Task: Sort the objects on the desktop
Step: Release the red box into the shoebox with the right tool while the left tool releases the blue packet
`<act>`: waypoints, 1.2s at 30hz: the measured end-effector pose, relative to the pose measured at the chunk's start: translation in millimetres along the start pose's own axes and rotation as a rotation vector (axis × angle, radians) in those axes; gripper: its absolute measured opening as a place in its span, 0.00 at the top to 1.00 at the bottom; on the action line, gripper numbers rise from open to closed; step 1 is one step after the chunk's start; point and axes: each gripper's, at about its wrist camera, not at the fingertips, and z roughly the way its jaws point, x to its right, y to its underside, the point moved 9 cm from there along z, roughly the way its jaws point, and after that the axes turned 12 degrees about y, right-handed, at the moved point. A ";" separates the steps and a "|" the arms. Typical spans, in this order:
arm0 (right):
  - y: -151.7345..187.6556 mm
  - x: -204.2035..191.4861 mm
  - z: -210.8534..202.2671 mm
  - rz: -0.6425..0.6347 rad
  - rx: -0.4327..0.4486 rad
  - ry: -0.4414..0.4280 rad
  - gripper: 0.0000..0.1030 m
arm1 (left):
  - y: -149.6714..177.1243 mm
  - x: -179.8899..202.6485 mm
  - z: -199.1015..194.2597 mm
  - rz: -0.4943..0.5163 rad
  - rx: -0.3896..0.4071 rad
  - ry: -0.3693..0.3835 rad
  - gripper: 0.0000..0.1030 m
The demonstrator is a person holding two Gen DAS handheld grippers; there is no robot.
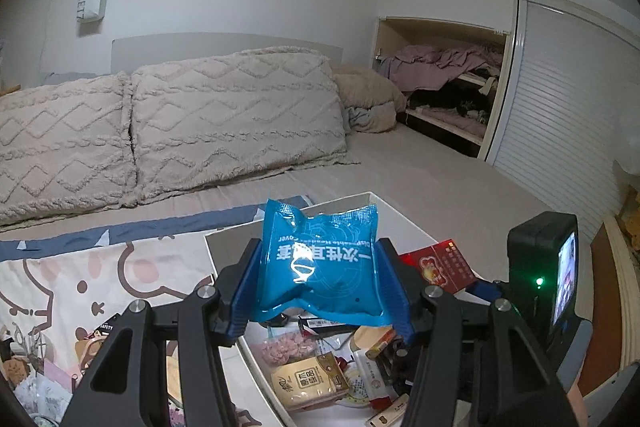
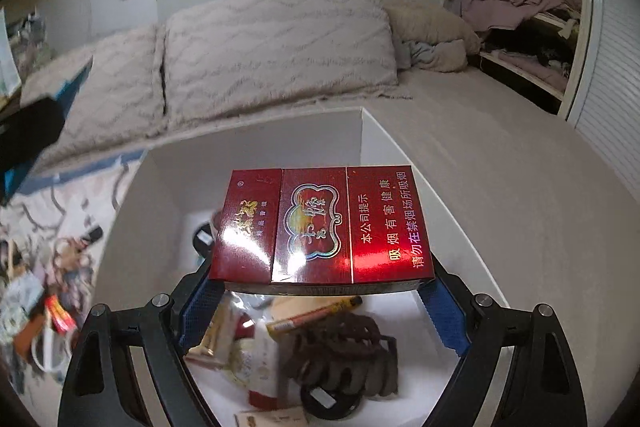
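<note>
The left hand-held gripper (image 1: 318, 279) pinches a blue foil packet (image 1: 320, 259) between its two blue pads, which press on the packet's left and right edges so that the foil buckles. The packet is held above a white box (image 1: 394, 213) that sits on a bed (image 1: 440, 183). White lettering runs upside down across the packet's face.

The right hand-held gripper (image 2: 320, 291) pinches a red cigarette pack (image 2: 324, 227) by its short ends, the broad printed face turned up toward the camera. The pack hangs flat over the inside of the same white box (image 2: 376, 147), above the things already lying there. In the left wrist view the red cigarette pack (image 1: 440, 263) shows just to the right of the blue packet, with the right gripper's black camera body (image 1: 544, 267) beside it.

Inside the box lie a dark brown hair claw (image 2: 344, 359), a thin yellow and red tube (image 2: 316, 315), a beige sachet (image 1: 308, 381), a small clear bag of pink bits (image 1: 286, 345) and other small packets too blurred to name.

To the left of the box, a cartoon-printed cloth (image 1: 100, 279) with a blue border covers the bed, and more small things are scattered on it (image 2: 36, 291). Two textured cream pillows (image 1: 224, 115) lean against the headboard behind, and an open cupboard with crumpled purple bedding (image 1: 444, 67) stands at the far right.
</note>
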 end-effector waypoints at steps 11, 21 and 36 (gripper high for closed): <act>12.7 1.1 4.2 -0.023 -0.055 -0.031 0.12 | 15.5 4.2 19.1 -0.002 -0.059 0.002 0.46; 15.0 12.2 -3.3 -0.041 -0.052 -0.014 0.01 | 25.8 5.5 37.1 -0.041 -0.133 0.016 0.46; 30.6 12.2 -11.5 -0.133 -0.081 -0.031 0.01 | 68.9 12.4 71.7 -0.099 -0.339 0.028 0.46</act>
